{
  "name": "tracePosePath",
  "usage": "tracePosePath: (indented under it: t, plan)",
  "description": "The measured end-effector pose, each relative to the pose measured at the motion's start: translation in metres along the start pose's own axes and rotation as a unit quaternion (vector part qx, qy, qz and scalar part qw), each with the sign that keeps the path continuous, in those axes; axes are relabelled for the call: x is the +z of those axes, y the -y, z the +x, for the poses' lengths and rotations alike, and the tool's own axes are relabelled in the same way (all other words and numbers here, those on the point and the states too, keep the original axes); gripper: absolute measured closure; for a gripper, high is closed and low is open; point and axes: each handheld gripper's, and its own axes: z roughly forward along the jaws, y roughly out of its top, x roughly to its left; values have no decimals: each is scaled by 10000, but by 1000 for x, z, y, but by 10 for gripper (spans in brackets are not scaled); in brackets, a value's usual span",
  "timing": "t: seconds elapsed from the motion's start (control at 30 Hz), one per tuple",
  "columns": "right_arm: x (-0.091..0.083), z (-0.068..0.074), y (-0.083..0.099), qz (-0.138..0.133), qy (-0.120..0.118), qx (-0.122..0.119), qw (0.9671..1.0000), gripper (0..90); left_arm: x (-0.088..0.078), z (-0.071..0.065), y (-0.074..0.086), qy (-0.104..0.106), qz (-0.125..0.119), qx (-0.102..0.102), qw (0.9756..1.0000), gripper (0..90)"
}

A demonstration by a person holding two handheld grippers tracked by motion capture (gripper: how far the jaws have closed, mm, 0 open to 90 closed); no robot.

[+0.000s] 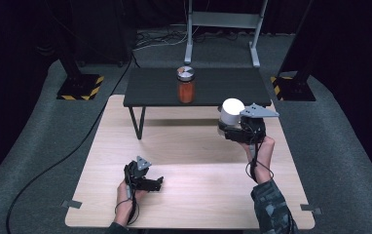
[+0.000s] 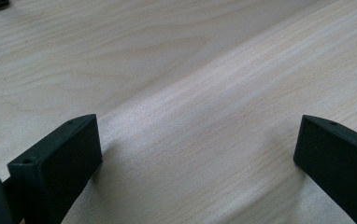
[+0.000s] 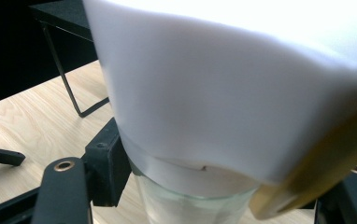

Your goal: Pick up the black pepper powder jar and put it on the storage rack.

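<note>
My right gripper [image 1: 224, 128] is shut on a clear glass jar with a white lid [image 1: 232, 111], holding it above the right side of the light wooden table [image 1: 189, 146]. In the right gripper view the white-lidded jar [image 3: 223, 93] looms close, with the glass body pinched between the black jaws of the right gripper [image 3: 223, 198]. My left gripper [image 1: 158, 184] rests low on the table near the front left, open and pointing right. In the left gripper view the left gripper [image 2: 197, 154] has its jaws wide apart over bare wood, with nothing between them.
A jar of orange contents with a silver lid [image 1: 186, 85] stands on a low black table [image 1: 150, 90] at the far edge of the wooden table. Black stands with yellow hazard stripes [image 1: 79, 87] and a cable [image 1: 52, 165] lie on the grey floor.
</note>
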Motion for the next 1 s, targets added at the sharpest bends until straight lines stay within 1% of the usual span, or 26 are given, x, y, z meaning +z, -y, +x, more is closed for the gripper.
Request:
tracePosePath:
  t: [0.47,0.83,1.0]
  plan:
    - [1,-6,-10,-9,-16,7,10000,297,0,0,0,0,-3,-2,10000,4]
    - [4,-8,-19,-11,-35,3,10000,296,0,0,0,-1,-2,-1,10000,4]
    - [6,-8,-24,-14,-39,-44,10000,297,0,0,0,0,-1,-2,10000,4]
